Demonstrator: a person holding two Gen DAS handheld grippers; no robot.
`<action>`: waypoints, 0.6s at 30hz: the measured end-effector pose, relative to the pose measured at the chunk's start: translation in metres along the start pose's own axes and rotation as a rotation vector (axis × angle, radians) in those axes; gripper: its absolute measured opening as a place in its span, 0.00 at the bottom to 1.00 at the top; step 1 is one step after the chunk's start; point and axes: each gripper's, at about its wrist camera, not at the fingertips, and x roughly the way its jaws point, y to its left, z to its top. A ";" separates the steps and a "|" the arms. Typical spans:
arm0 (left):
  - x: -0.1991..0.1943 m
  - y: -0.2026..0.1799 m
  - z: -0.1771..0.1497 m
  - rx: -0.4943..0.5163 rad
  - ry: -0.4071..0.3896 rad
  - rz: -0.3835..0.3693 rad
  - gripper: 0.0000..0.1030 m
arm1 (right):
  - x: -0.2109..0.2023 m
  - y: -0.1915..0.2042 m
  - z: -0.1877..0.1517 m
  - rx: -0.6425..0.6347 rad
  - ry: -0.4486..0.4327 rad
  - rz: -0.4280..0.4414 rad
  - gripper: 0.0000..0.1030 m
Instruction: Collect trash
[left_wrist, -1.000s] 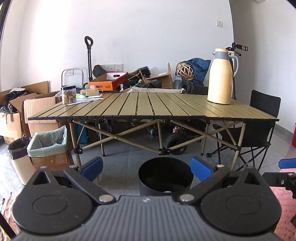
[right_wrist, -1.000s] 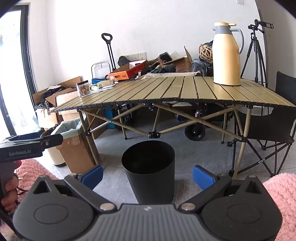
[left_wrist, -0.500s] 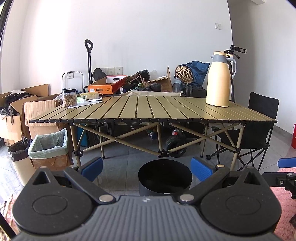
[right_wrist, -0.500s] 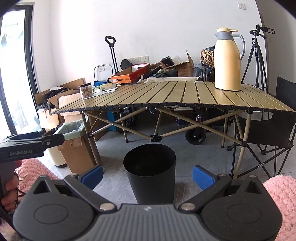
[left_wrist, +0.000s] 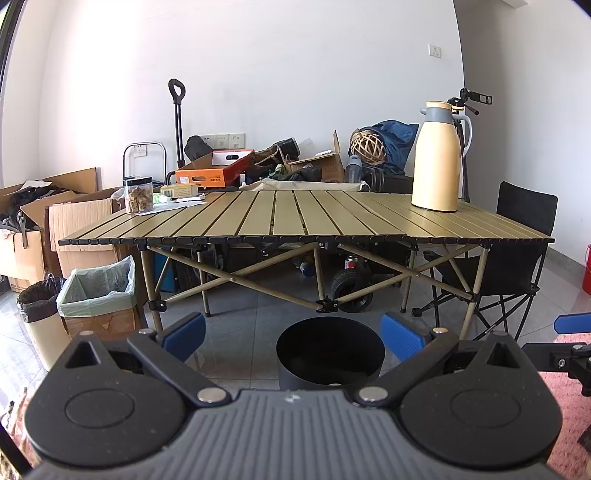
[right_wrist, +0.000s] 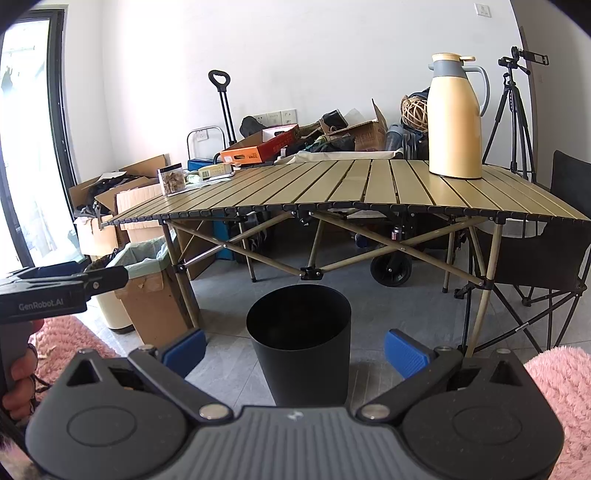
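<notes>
Cluttered boxes lined the white wall behind a slatted desk (left_wrist: 295, 218). Left hand-held gripper (left_wrist: 293, 336) and right hand-held gripper (right_wrist: 295, 349) were held released, empty, above a black bin (right_wrist: 299, 332); collection seemed unstarted or finished.

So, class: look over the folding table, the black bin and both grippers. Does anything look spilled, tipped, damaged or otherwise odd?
Nothing stands out. The thermos jug and snack jar stand upright on the folding table, the black bin stands upright on the floor, and the left gripper and right gripper are open and empty.
</notes>
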 end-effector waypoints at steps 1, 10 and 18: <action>0.000 0.000 0.000 0.000 -0.001 0.000 1.00 | 0.000 0.001 0.000 -0.001 0.000 0.000 1.00; 0.000 0.001 0.001 0.001 -0.004 -0.001 1.00 | 0.000 0.001 0.000 -0.001 0.000 0.000 1.00; -0.002 0.002 0.002 0.010 -0.015 -0.003 1.00 | 0.000 0.001 0.000 -0.001 0.000 0.000 1.00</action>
